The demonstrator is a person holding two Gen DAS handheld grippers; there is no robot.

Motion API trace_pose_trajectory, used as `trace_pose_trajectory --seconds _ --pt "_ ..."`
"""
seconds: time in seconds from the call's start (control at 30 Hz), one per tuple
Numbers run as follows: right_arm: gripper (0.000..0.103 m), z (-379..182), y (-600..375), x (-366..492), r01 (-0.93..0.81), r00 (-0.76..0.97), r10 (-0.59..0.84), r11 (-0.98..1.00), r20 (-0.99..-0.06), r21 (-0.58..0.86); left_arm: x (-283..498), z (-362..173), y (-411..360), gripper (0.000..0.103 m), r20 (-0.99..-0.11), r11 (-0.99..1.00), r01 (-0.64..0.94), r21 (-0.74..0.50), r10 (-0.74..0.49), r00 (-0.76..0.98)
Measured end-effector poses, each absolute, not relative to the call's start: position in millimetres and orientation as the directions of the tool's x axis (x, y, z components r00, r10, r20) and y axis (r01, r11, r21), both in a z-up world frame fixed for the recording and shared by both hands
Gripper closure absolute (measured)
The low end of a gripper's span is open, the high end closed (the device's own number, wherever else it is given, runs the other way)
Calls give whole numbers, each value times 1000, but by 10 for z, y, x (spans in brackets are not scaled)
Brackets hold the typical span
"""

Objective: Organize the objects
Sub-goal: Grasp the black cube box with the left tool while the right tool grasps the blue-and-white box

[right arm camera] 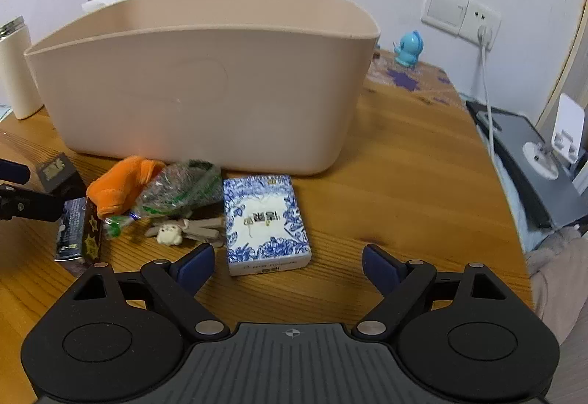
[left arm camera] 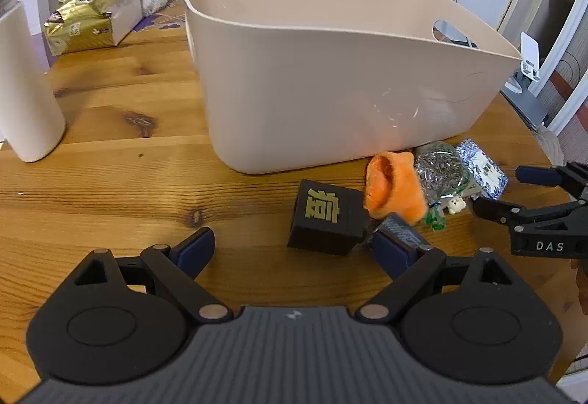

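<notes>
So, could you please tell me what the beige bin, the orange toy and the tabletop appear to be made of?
Beige bin: probably moulded plastic, matte, with smooth seamless walls and faint scuffs.
Orange toy: soft plush fabric, judging by its fuzzy, slumped surface.
Tabletop: wood or a wood-look veneer, showing grain lines and knots with a slight sheen.

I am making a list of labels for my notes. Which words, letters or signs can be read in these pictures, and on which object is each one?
"DAS": white letters on the right gripper.
One large gold Chinese character, which I cannot transcribe surely: on the black cube.
Dark Chinese characters, blurred: on the blue and white box.
Gold print, too small: on the tissue pack.
Print on the dark packet: unreadable.
</notes>
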State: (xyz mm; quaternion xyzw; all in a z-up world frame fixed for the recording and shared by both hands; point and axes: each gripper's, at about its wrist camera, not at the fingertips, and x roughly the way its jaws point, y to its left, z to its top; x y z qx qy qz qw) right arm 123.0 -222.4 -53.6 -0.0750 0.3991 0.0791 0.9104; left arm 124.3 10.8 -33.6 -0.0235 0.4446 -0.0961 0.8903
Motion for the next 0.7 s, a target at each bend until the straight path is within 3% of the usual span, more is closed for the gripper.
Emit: trace_pose_trajectory --seconds 0.17,0.27,0.4,0.47,0.53,0.7 --pt "18 -579 -2262 1266 -201 668 109 979 -736 -37 1310 -386 67 13 -775 984 140 -109 -172 608" --pt "24 -567 -2237 1243 -212 665 117 977 -738 -36 1300 -374 24 28 -767 983 154 -99 -174 617" --pt "43 -543 -2215 1208 -238 656 150 971 -739 -14 1265 -365 -49 50 -764 982 180 -60 -161 624" --pt "55 -532 -2189 1201 -242 661 154 970 -734 -15 1251 -363 -65 55 -764 980 189 -58 -165 624" --pt "60 -529 -2165 1185 -239 668 148 971 -730 -21 1242 -362 -66 55 -765 980 192 -58 -168 622" --pt "60 -509 -2171 1107 -220 681 145 975 -718 -11 1209 -336 -45 55 -763 983 166 -78 -166 625"
